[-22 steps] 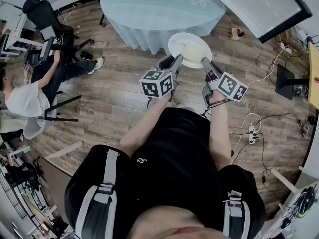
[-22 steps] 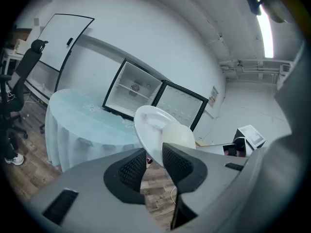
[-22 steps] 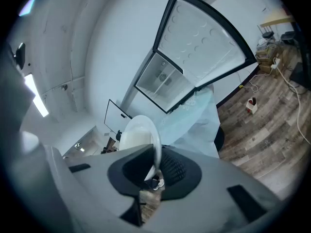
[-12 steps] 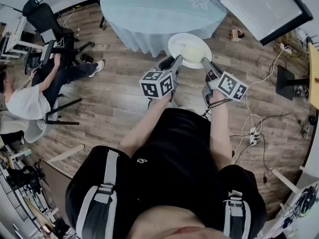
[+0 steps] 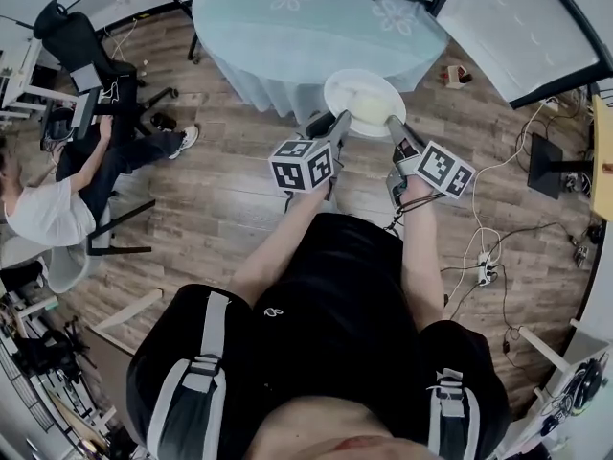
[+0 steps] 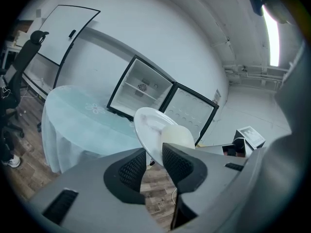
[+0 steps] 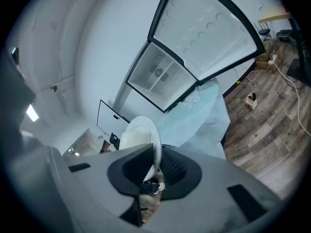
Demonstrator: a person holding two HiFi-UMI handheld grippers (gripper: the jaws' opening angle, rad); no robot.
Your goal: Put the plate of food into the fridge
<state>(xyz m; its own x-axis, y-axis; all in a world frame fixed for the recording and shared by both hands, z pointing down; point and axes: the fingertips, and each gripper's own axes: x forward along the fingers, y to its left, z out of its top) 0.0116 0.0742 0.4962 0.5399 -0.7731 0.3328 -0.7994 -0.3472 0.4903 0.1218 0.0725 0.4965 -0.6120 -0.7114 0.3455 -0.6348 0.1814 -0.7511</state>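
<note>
Rim of the white plate (image 7: 143,125) tight in the right gripper (image 7: 156,159) — open fridge (image 7: 163,76) and cloth-covered table (image 7: 194,118) beyond.

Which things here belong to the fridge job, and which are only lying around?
Job: plate, food, fridge, left gripper, right gripper, both shut on the plate.
Lying about: table, chair, seated person, power strip.

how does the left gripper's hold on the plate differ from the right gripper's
The left gripper grips the plate at its left rim; the right gripper grips it at the right rim. The left gripper's jaws stand wider apart than the right gripper's. Shared: both are shut on the rim, holding the plate in the air with the food on it.
</note>
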